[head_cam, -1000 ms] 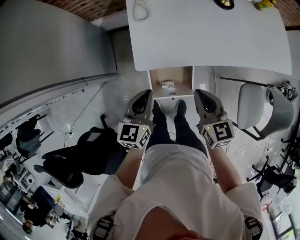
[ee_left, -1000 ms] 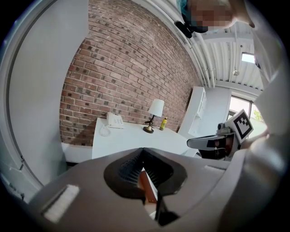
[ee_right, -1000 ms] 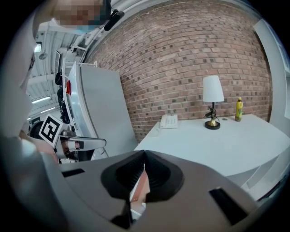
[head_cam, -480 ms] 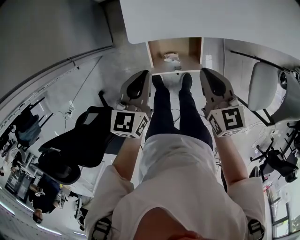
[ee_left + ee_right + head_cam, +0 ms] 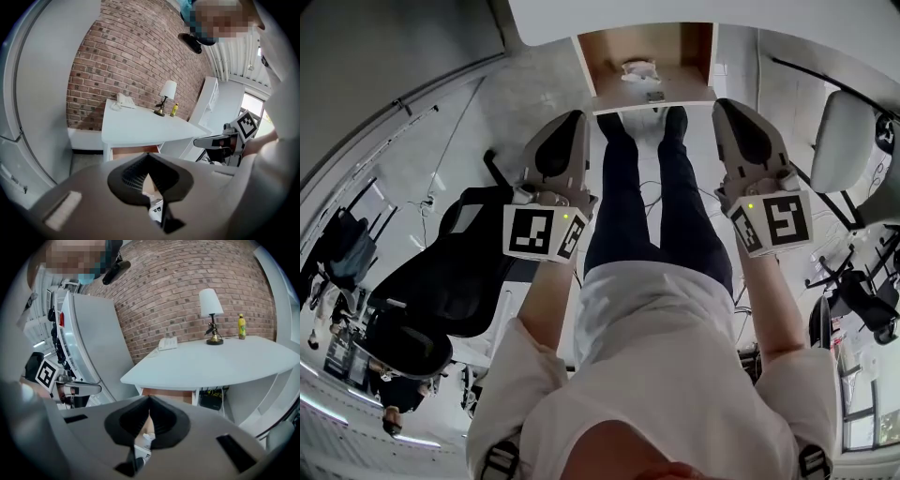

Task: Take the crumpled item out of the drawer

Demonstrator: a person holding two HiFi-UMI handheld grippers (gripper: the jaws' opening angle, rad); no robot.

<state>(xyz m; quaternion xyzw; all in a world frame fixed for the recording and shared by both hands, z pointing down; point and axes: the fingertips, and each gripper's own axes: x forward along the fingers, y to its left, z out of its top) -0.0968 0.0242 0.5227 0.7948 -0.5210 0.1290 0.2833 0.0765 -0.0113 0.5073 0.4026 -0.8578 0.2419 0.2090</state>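
Observation:
Under the white desk point(image 5: 546, 13) a wooden drawer point(image 5: 605, 56) stands open. A crumpled white item point(image 5: 637, 70) lies inside it near the front. My left gripper point(image 5: 576, 118) hangs shut and empty over the floor, short of the drawer's left corner. My right gripper point(image 5: 727, 105) is also shut and empty, just short of the drawer's right corner. In the left gripper view the jaws point(image 5: 149, 155) meet at the tips with the drawer point(image 5: 133, 151) beyond them. The right gripper view shows its jaws point(image 5: 149, 399) closed below the desk point(image 5: 211, 364).
The person's legs and dark shoes point(image 5: 658, 169) stand between the grippers, right before the drawer. A black office chair point(image 5: 441, 291) is at the left, a white chair point(image 5: 853, 141) at the right. A lamp point(image 5: 210, 310), phone point(image 5: 167, 343) and yellow bottle point(image 5: 241, 326) stand on the desk.
Both grippers have sunk side by side and stayed shut. In the head view the drawer has slid toward the top edge and the desk top has mostly left the picture.

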